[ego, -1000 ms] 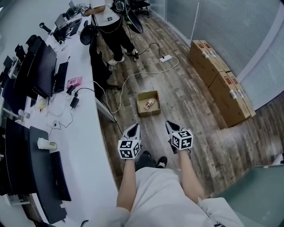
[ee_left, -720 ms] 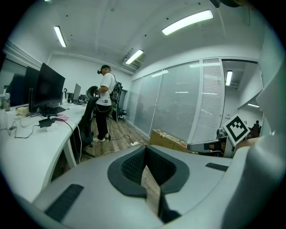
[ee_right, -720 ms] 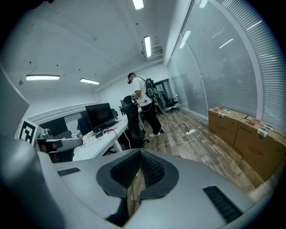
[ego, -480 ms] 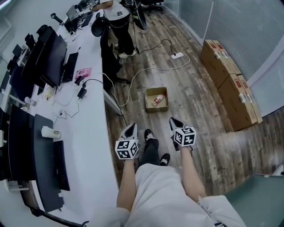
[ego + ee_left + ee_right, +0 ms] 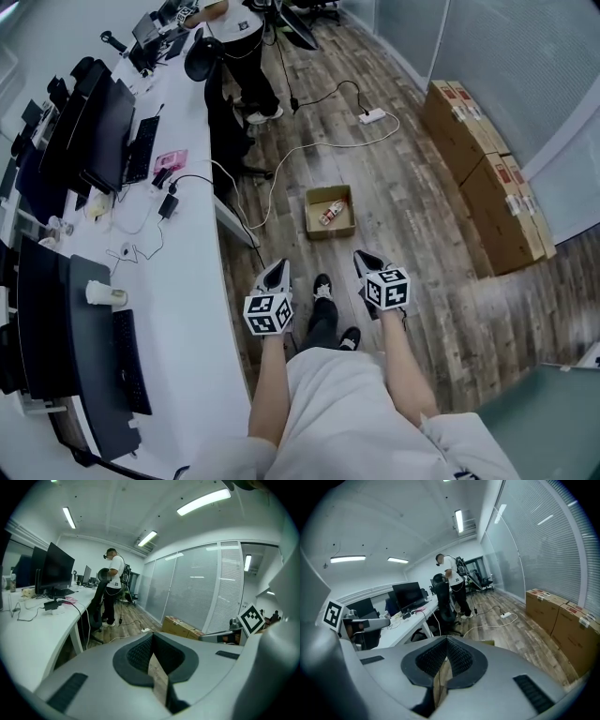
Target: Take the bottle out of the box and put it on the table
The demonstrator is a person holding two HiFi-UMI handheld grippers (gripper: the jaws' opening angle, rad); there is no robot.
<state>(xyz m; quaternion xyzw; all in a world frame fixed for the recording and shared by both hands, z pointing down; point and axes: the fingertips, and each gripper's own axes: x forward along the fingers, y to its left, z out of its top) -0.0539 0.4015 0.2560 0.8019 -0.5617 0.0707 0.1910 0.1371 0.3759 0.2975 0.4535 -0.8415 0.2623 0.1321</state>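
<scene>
Left gripper point(image 5: 277, 270) and right gripper point(image 5: 362, 259) — both empty — have jaws pressed together.

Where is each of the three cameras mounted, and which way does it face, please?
Head view: on the person's head, facing steeply down at the floor, box, bottle and desk; forearms, legs, left gripper and right gripper show.
Left gripper view: on the left gripper, facing along its shut jaws toward a standing person; its own jaws show.
Right gripper view: on the right gripper, facing past its shut jaws toward cartons.
Shared: both gripper views show the standing person.
</scene>
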